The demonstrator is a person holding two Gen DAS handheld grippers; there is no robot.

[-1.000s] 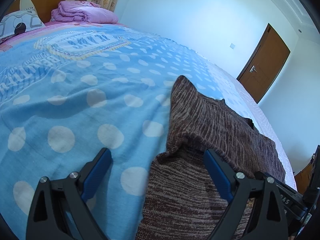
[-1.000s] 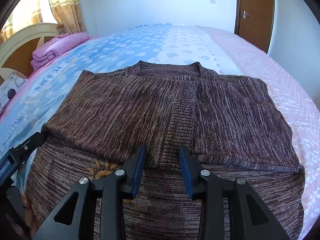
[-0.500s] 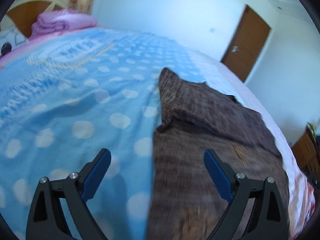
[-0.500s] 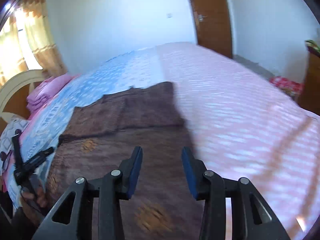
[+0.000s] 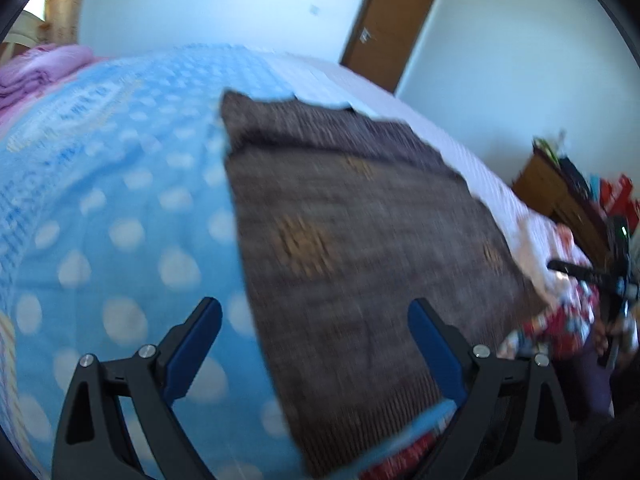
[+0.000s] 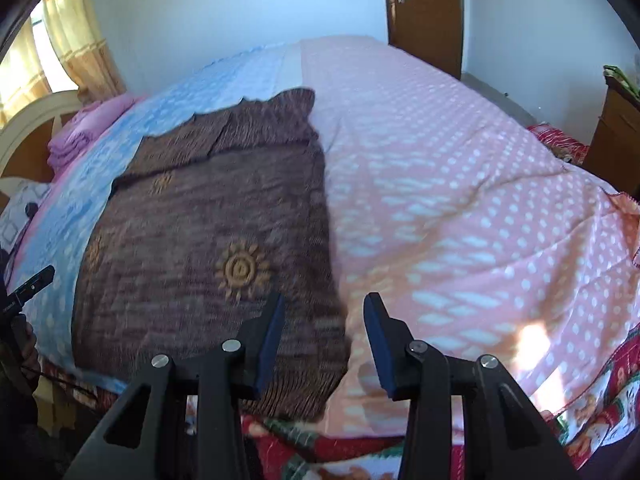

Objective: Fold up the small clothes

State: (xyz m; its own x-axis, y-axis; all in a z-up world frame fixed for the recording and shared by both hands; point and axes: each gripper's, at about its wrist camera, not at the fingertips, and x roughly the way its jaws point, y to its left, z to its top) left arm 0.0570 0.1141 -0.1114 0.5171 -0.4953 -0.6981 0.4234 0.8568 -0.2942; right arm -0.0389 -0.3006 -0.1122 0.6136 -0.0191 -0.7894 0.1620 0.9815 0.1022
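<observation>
- White walls and a brown wooden door (image 6: 424, 12) close off the bedroom behind a wide bed.
- Black left gripper (image 5: 314, 344), blue-padded, stands wide apart with nothing between its pads; it hangs above the near left edge of the brown knitted sweater (image 5: 352, 240).
- Black right gripper (image 6: 324, 338) stands part-way apart; its jaws have just been opening, and they grasp nothing, poised over the sweater's near right corner.
- That sweater lies flat at the bed's near edge, its far part folded over; the knit is streaky, with a ribbed hem and orange sun-shaped motifs (image 6: 240, 270).
- Beneath it, a light blue bedcover with white dots (image 5: 100, 208) meets a pink bedcover with white dots (image 6: 460, 184).
- Folded purple bedding (image 6: 86, 132) sits by the cream headboard (image 6: 28, 120).
- No writing can be read; blur hides the blue cover's print.
</observation>
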